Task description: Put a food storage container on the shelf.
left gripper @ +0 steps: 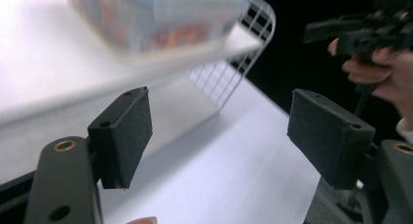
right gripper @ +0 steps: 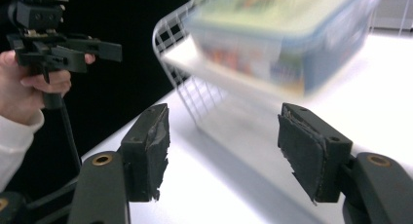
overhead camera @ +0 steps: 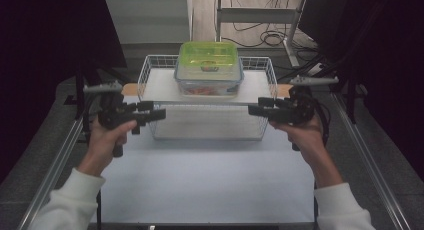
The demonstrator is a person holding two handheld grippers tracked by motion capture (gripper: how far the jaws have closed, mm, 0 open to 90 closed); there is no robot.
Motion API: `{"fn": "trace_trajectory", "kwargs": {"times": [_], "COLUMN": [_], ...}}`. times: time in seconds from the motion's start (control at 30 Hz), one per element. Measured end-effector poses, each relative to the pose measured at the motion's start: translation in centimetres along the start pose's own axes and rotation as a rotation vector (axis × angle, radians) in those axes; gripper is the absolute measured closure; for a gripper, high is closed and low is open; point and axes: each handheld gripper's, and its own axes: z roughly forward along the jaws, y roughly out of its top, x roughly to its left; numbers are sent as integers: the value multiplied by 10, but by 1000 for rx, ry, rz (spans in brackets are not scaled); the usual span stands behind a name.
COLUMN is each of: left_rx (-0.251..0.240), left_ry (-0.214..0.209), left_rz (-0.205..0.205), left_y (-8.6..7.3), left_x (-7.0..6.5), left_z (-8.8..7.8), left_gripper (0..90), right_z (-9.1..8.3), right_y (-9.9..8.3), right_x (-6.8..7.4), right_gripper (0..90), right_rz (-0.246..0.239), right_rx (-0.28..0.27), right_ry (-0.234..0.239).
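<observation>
1. Two grippers flank the wire basket (overhead camera: 207, 97). The left gripper (overhead camera: 150, 112) and right gripper (overhead camera: 260, 109) both stand with jaws well apart and nothing between the pads.
2. The lidded box (overhead camera: 208, 69) with the green lid sits on a white board (overhead camera: 165, 87) laid across the basket rim, ahead of and between both sets of fingers, and touches neither.
3. The risk, as a judgement: if one side meets the board or box before the other, the board may tilt or slide on the rim and tip the box off.
4. Fingers could also snag the basket's wire wall beside them.
5. The table (overhead camera: 210, 185) is white and bare near the hands; beyond it, cables lie on the floor (overhead camera: 265, 37).
</observation>
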Motion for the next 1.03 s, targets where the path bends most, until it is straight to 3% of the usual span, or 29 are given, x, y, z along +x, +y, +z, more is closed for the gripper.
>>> {"fn": "trace_trajectory", "kwargs": {"times": [0.13, 0.3, 0.43, 0.57, 0.83, 1.03], "left_rx": [45, 127, 174, 201, 198, 201], "left_ry": [39, 87, 77, 101, 113, 129], "left_rz": [32, 58, 36, 48, 59, 75], "left_y": [-41, -87, -112, -122, -127, -128], "left_x": [-2, -2, 1, 1, 1, -1], "left_z": [5, 18, 27, 33, 36, 37], "left_gripper": [237, 240, 243, 246, 252, 248], "right_z": [-5, -7, -3, 3, 7, 4], "right_y": [-37, -84, -120, -138, -144, -143], "right_x": [6, 2, -2, -7, -6, -6], "right_gripper": [353, 348, 348, 348, 345, 310], "right_rz": [-36, -26, -3, 20, 5, -1], "right_rx": [38, 78, 119, 151, 168, 135], "right_ry": [-18, -18, -24, -22, -47, -60]}}
